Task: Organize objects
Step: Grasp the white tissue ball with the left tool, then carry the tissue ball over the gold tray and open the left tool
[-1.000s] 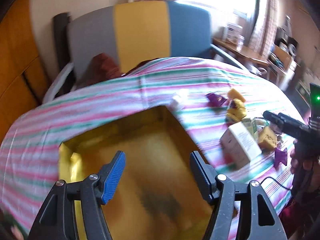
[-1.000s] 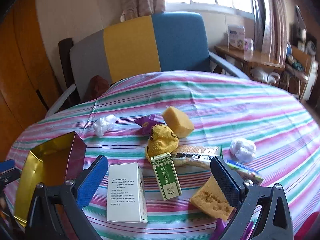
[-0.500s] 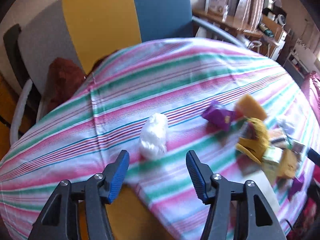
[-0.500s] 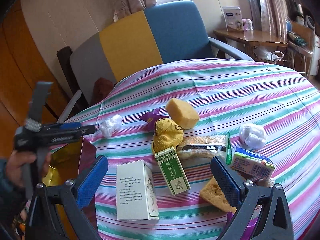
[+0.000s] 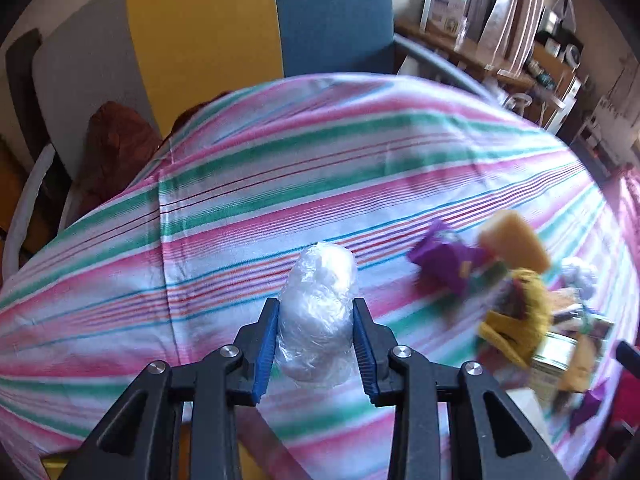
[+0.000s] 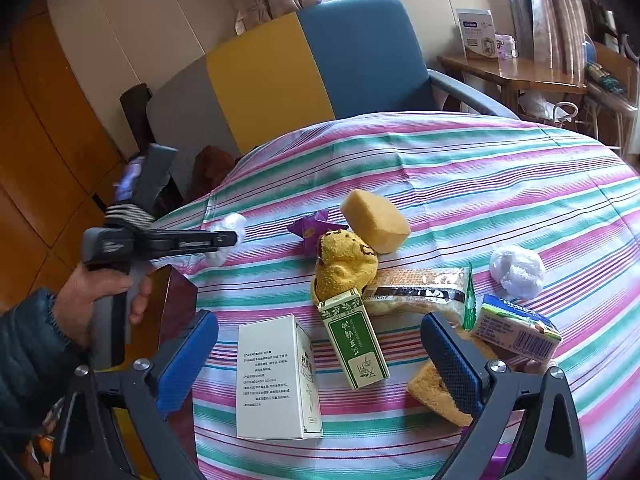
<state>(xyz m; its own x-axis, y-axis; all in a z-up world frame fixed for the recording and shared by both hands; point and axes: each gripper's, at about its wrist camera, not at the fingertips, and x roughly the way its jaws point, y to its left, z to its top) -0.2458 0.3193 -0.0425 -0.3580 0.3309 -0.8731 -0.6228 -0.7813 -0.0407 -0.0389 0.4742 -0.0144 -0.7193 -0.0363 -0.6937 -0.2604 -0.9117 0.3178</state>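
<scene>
- Left wrist view: left tongs (image 5: 316, 340) clamped on a crumpled clear plastic ball (image 5: 318, 312), blue pads (image 5: 266, 344) pressing both its sides, over the striped tabletop (image 5: 280, 168). To the right, blurred: purple wrapper (image 5: 444, 260), yellow sponge (image 5: 514, 240), yellow plush toy (image 5: 516, 320).
- Right wrist view: right tongs (image 6: 316, 356) wide apart, holding nothing, hanging above a white box (image 6: 276, 376) and a green carton (image 6: 354, 338). Left tongs (image 6: 234, 238) reach in from the left, tips at the plastic ball (image 6: 228, 226) near the tabletop's (image 6: 480, 168) far left edge. Second plastic ball (image 6: 516, 266) sits well right; snack bar packet (image 6: 420, 290) just behind the green carton.
</scene>
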